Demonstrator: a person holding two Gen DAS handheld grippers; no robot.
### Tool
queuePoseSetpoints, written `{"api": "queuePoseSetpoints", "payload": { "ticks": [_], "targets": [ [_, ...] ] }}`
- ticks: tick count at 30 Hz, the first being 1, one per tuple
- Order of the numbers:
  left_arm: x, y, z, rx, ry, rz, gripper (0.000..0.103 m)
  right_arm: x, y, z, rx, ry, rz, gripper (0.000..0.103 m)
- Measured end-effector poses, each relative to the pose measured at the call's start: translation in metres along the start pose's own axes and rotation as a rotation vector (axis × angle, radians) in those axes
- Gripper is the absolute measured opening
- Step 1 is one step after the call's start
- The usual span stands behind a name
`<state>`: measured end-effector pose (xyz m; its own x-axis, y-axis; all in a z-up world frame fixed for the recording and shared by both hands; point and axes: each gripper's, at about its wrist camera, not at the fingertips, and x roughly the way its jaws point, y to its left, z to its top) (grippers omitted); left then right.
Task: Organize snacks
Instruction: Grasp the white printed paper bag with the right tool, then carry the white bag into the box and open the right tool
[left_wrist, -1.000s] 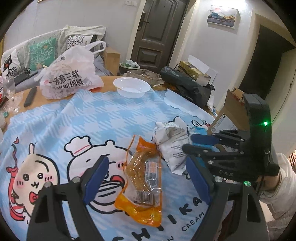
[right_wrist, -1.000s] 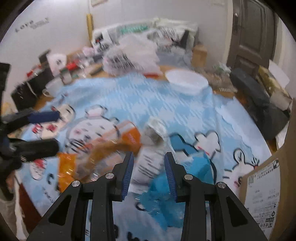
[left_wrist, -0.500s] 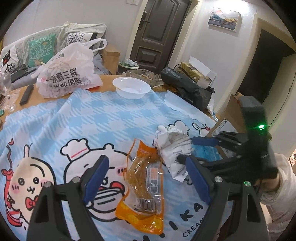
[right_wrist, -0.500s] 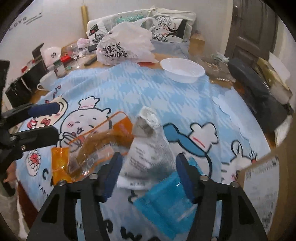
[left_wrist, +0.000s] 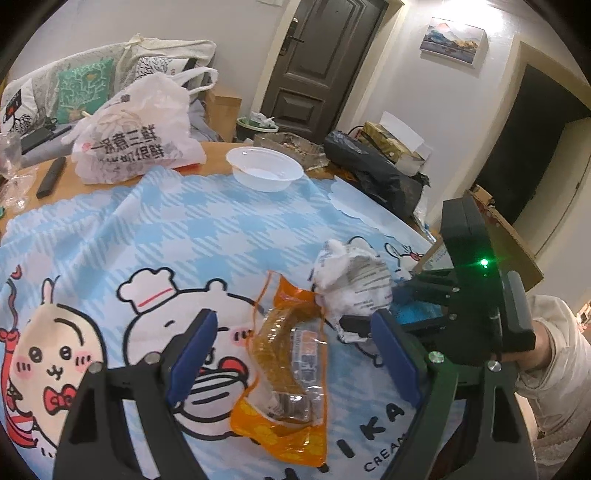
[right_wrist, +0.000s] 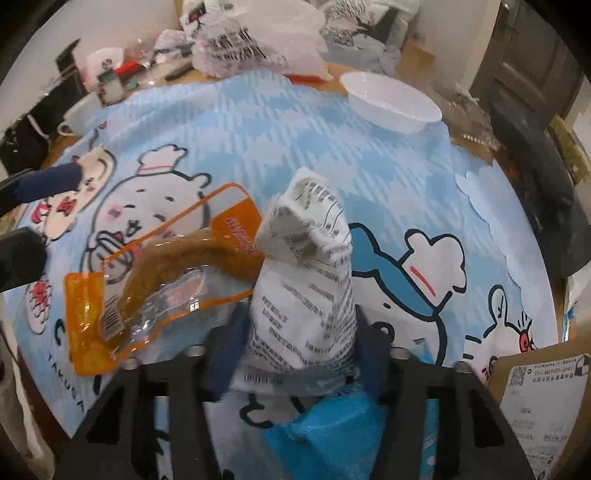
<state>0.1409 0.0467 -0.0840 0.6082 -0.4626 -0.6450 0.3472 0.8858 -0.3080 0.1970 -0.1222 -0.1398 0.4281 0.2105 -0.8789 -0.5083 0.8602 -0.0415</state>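
Observation:
A crumpled white snack bag with black print (right_wrist: 306, 295) stands on the blue cartoon tablecloth (left_wrist: 184, 236); it also shows in the left wrist view (left_wrist: 351, 284). My right gripper (right_wrist: 295, 354) has a finger on each side of its lower part, still spread wide. An orange-and-clear snack pack (left_wrist: 288, 362) lies flat beside it, also in the right wrist view (right_wrist: 159, 288). A blue pack (right_wrist: 332, 435) lies under my right gripper. My left gripper (left_wrist: 295, 362) is open, hovering over the orange pack.
A white bowl (left_wrist: 264, 173) sits at the far edge of the cloth. A printed plastic bag (left_wrist: 136, 144) and a black remote (left_wrist: 51, 177) lie far left. A cardboard box (right_wrist: 546, 398) stands at the right. Mugs and clutter (right_wrist: 107, 85) are at the back left.
My right gripper opened wider and moved forward around the white bag, which now fills the gap between its fingers. My left gripper stayed open and barely moved.

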Motion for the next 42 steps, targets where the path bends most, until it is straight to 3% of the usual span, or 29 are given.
{"api": "queuePoseSetpoints", "payload": {
  "ticks": [5, 13, 16, 19, 24, 32, 42],
  "targets": [
    [0.005, -0.012, 0.002, 0.000, 0.012, -0.070, 0.083, -0.019, 0.008, -0.014, -0.009, -0.084, 0.055, 0.030],
    [0.008, -0.021, 0.005, -0.052, 0.015, -0.211, 0.083, -0.064, 0.037, -0.015, -0.057, -0.205, 0.211, 0.029],
    [0.003, -0.024, 0.005, -0.063, -0.004, -0.233, 0.079, -0.080, 0.048, -0.017, -0.079, -0.240, 0.256, 0.029],
    [-0.009, -0.029, 0.007, -0.055, -0.029, -0.251, 0.067, -0.092, 0.057, -0.019, -0.107, -0.270, 0.260, 0.029],
    [-0.032, -0.055, 0.014, 0.012, -0.059, -0.219, 0.057, -0.114, 0.054, -0.022, -0.095, -0.304, 0.264, 0.029],
    [-0.058, -0.122, 0.038, 0.121, -0.100, -0.206, 0.057, -0.172, 0.035, -0.041, -0.080, -0.401, 0.244, 0.030],
    [-0.036, -0.254, 0.080, 0.330, -0.096, -0.229, 0.056, -0.250, -0.052, -0.091, 0.027, -0.558, 0.157, 0.030]
  ]
}}
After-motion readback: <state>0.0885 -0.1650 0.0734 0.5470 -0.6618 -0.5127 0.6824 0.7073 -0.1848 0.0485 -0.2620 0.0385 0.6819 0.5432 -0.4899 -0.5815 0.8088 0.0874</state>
